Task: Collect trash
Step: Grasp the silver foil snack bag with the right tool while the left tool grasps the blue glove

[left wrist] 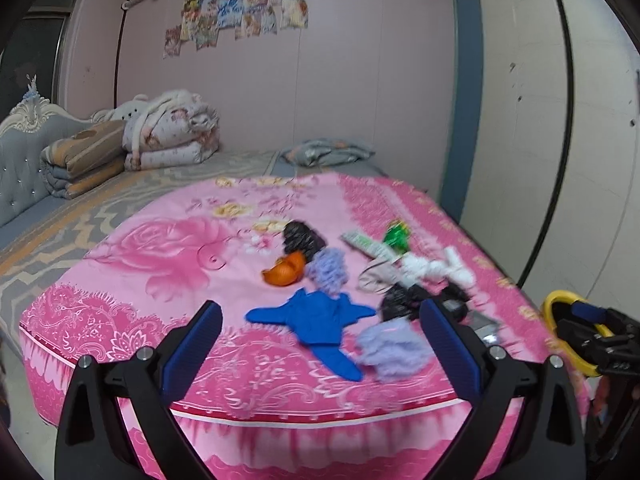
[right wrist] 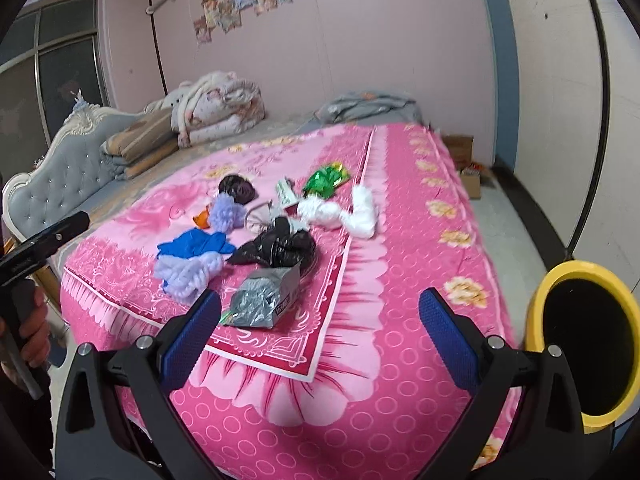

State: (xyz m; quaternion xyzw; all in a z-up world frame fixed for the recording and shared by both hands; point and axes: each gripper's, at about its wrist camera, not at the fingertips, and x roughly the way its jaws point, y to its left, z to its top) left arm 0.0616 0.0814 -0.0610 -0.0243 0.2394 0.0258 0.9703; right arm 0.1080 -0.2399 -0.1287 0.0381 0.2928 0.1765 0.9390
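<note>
A home bedroom: bed (left wrist: 120,248) with tufted headboard (left wrist: 20,152), folded quilts (left wrist: 168,136), posters (left wrist: 240,8) on the wall.

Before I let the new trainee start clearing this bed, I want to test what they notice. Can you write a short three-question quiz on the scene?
1. True or false: the left gripper is shut on the blue glove.
2. Which piece of trash lies nearest the right gripper: A) green wrapper, B) silver foil bag, C) orange peel?
3. Fill in: the bin beside the bed has a ____ rim.

Key: 1. False; both grippers are open and hold nothing. 2. B. 3. Yellow.
</note>
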